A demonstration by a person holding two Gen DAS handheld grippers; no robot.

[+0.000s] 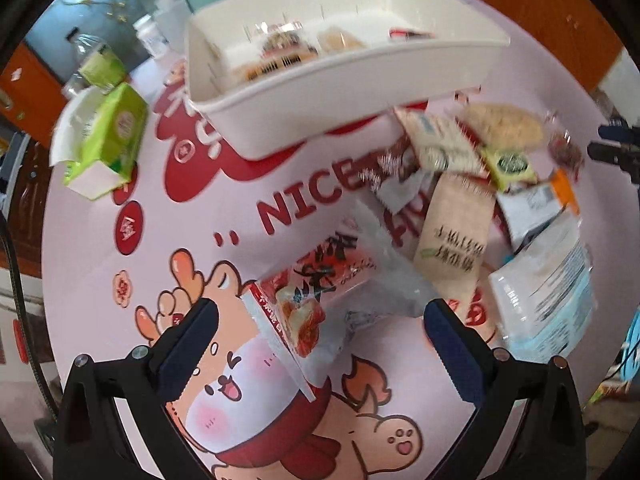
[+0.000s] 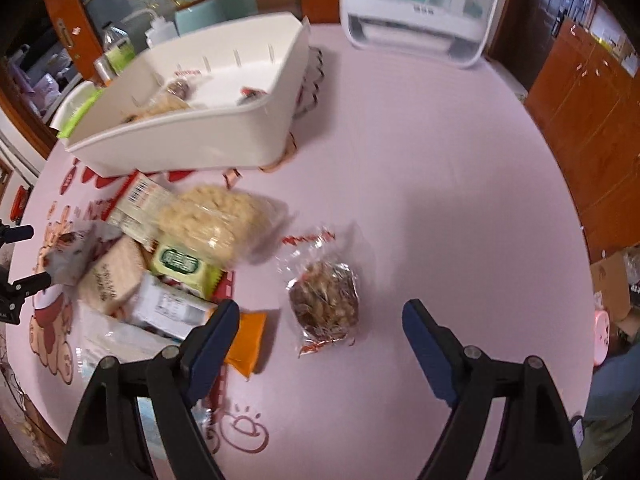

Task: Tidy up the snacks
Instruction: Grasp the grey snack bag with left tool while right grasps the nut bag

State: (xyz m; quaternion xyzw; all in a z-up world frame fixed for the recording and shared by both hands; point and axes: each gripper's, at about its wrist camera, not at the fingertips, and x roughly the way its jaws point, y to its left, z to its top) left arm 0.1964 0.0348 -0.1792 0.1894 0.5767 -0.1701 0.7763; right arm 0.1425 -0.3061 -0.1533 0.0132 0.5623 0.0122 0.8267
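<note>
Both tools are pointing steeply down at the pink cartoon-printed tablecloth [image 2: 420,168], and each seems to be lining up on its own packet. The left gripper [image 1: 320,344] is standing with its tongs wide apart, straddling the red-and-white printed bread packet [image 1: 316,296] lying at the near left edge of the pile, nothing pinched yet. The right gripper [image 2: 320,340] is likewise spread open and empty, its blue pads framing the clear wrapper of brown nutty snack [image 2: 325,294], which is sitting alone to the right of the heap, probably the easiest pick. The white rectangular plastic bin [image 2: 192,136] is waiting at the far side, already holding a few wrapped pieces, so loose snacks likely go there.
</note>
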